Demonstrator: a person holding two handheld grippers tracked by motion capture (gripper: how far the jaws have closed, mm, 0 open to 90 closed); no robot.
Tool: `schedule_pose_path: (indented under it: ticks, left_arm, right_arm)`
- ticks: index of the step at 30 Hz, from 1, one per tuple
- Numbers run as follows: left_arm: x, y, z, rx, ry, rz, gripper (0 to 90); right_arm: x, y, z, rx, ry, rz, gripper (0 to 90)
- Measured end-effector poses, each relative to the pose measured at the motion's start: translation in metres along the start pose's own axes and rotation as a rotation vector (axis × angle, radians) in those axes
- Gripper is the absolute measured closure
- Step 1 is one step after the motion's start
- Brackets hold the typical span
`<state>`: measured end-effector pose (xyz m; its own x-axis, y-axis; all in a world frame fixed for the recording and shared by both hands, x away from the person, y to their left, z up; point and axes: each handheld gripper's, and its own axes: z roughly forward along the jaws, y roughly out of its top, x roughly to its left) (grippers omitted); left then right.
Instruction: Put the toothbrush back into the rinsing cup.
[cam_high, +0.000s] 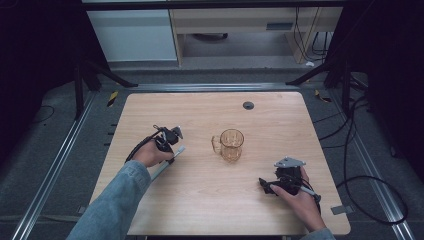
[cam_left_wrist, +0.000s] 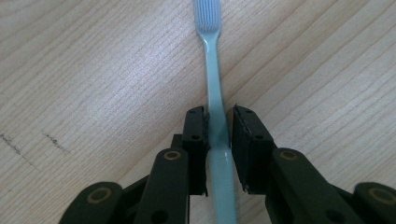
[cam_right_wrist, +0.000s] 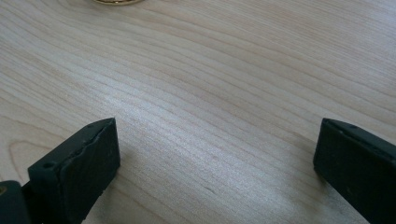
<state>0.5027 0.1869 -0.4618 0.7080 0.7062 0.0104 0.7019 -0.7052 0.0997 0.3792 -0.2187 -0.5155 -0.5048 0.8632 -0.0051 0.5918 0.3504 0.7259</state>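
Note:
A pale teal toothbrush (cam_left_wrist: 215, 84) lies flat on the wooden table (cam_high: 200, 200), its bristle head pointing away from my left gripper (cam_left_wrist: 218, 135). That gripper's jaws stand on either side of the handle and press on it. In the high view the left gripper (cam_high: 167, 141) is left of centre, with the toothbrush (cam_high: 176, 152) slanting beneath the hand. An amber glass mug (cam_high: 231, 145) stands upright mid-table, handle to its left. My right gripper (cam_high: 264, 185) rests near the front right, its jaws wide apart over bare wood (cam_right_wrist: 215, 163). The mug's base (cam_right_wrist: 112, 1) peeks in at the top edge.
A dark round grommet (cam_high: 248, 105) sits in the table's far middle. Metal rails and black cables (cam_high: 360, 175) run along the floor on the right. Bare wood lies between the mug and both grippers.

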Motion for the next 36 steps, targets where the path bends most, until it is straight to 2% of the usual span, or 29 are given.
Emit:
schedule_pose_path:
  ticks: [9,13,15,16,17,18,19,22,23,24,27,30,31,36]
  left_arm:
    - [0.002,0.000,0.001,0.000,-0.009,-0.006,78.3]
    - [0.002,-0.002,0.000,-0.019,-0.001,-0.018,78.7]
    - [0.003,-0.006,-0.006,-0.056,-0.011,-0.025,78.7]
    - [0.003,-0.006,-0.006,-0.056,-0.011,-0.025,78.8]
    - [0.003,-0.009,-0.013,-0.090,-0.008,-0.021,78.8]
    - [0.003,-0.009,-0.013,-0.090,-0.008,-0.021,78.8]
    - [0.003,-0.012,-0.021,-0.132,-0.001,-0.025,78.8]
    - [0.002,-0.016,-0.033,-0.206,0.003,-0.034,78.8]
    - [0.002,-0.016,-0.037,-0.229,0.002,-0.040,78.9]
    - [0.002,-0.016,-0.037,-0.229,0.002,-0.040,78.9]
    - [-0.002,-0.017,-0.047,-0.295,0.011,-0.042,78.8]
    - [-0.004,-0.016,-0.051,-0.318,0.016,-0.037,78.8]
    - [-0.007,-0.016,-0.052,-0.344,0.010,-0.044,78.9]
    - [-0.012,-0.013,-0.058,-0.370,0.010,-0.032,78.9]
  right_arm:
    - [0.000,0.000,0.000,0.000,0.001,0.001,0.7]
    - [0.000,0.000,0.000,0.000,0.000,0.000,0.7]
    - [0.000,0.000,0.000,0.000,0.000,0.004,0.7]
    - [0.000,0.000,0.000,0.000,0.000,0.004,0.7]
    - [0.000,0.000,0.000,0.000,0.000,0.003,0.7]
    - [0.000,0.000,0.000,0.000,0.000,0.003,0.7]
    - [0.000,0.000,0.000,0.000,0.000,0.002,0.7]
    - [0.000,0.000,0.000,0.002,0.005,0.003,0.7]
    - [0.000,0.001,-0.001,0.007,0.010,0.020,0.7]
    - [0.000,0.001,-0.001,0.006,0.010,0.022,0.7]
    - [-0.001,0.001,0.000,0.001,0.000,0.003,0.6]
    - [-0.001,0.001,0.000,0.001,0.001,0.003,0.6]
    - [-0.001,0.001,0.000,0.001,0.000,0.003,0.6]
    - [-0.001,0.001,0.000,0.001,0.000,0.002,0.6]
